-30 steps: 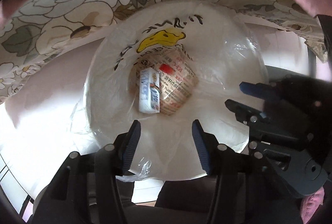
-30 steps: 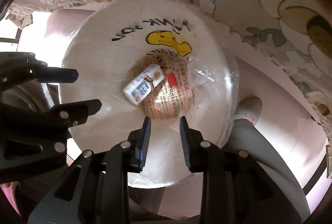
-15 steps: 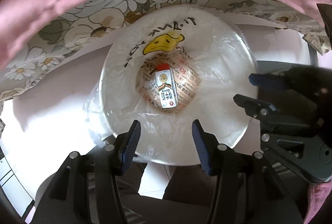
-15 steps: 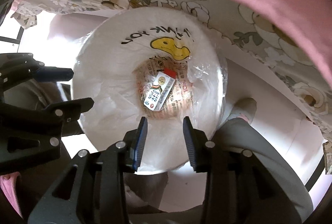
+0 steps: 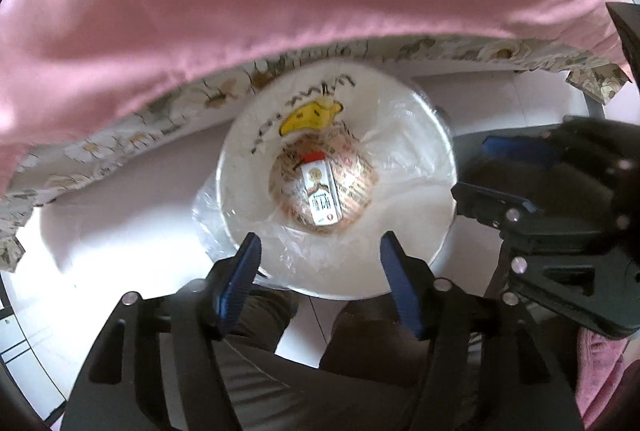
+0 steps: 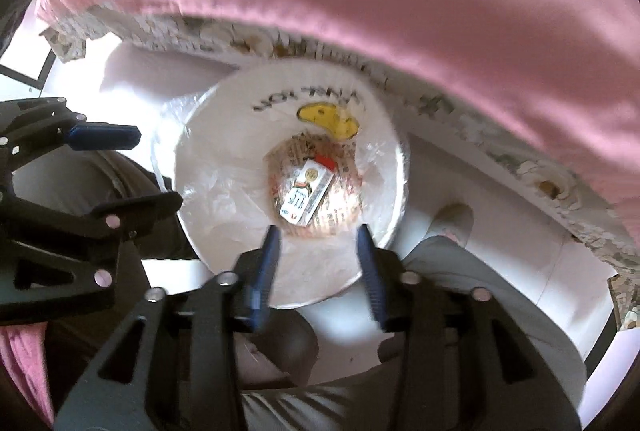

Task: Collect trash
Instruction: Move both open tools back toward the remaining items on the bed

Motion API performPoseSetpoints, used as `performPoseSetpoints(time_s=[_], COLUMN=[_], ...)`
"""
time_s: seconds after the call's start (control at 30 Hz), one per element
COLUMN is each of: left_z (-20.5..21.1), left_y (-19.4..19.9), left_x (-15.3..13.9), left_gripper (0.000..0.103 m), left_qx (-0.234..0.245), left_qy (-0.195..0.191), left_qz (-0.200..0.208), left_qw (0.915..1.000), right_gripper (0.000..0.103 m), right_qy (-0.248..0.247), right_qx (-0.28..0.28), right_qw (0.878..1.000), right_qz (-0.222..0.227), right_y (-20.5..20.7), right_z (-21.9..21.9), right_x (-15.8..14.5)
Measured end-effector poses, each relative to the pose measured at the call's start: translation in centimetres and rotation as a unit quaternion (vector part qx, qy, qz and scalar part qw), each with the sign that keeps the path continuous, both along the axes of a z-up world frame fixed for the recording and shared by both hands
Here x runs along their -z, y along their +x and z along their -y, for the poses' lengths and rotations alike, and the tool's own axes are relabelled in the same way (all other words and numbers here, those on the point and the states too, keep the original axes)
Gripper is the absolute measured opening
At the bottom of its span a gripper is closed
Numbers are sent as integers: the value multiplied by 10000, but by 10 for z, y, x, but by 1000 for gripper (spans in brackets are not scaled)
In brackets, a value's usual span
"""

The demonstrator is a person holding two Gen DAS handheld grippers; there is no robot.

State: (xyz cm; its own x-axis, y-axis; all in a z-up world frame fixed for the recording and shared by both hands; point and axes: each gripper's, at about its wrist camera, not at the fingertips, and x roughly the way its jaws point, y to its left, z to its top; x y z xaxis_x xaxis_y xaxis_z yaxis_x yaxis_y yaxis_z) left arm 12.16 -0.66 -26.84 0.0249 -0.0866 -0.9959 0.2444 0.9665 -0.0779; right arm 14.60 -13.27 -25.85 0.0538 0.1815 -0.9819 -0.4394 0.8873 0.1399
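Observation:
A white trash bin (image 5: 404, 243) lined with a clear plastic bag stands on the floor below both grippers; it also shows in the right wrist view (image 6: 224, 207). A small white milk carton with a red top (image 5: 321, 196) lies at its bottom on printed wrapper paper (image 5: 352, 187); the carton also shows in the right wrist view (image 6: 306, 197). My left gripper (image 5: 320, 255) is open and empty above the bin's near rim. My right gripper (image 6: 318, 247) is open and empty, also above the near rim.
A pink sheet (image 5: 280, 11) over a floral bedcover (image 5: 120, 147) hangs just behind the bin. The person's legs (image 5: 320, 371) and a slippered foot (image 6: 452, 219) are beside the bin. White floor (image 5: 120, 231) surrounds it.
Both grippers have risen and pulled back from the bin, so it looks smaller and the pink sheet fills the top. The right gripper has opened wider. The carton has shifted inside the bin.

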Motion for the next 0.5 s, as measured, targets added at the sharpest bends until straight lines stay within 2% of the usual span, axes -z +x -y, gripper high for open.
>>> performPoseSetpoints(time_s=[0.2,0.3,0.5], left_z=[-5,-3,-4], left_y=[1,4,18], left_x=[-45,-66,-112], left_gripper=[70,76,79], left_qx=[-70,-65,-90], left_qy=[-122,-190,-102], left_qz=[445,620,1188], left_qw=[9989,9979,9928], right_gripper=[57,62,64], right_qy=[190,238,315], right_qx=[116,145,168], right_qw=[9991,9980,9937], right_qz=[360,564,1066], right_y=[4,6,19], right_z=[8,13,17], right_x=[-44,-64,-113])
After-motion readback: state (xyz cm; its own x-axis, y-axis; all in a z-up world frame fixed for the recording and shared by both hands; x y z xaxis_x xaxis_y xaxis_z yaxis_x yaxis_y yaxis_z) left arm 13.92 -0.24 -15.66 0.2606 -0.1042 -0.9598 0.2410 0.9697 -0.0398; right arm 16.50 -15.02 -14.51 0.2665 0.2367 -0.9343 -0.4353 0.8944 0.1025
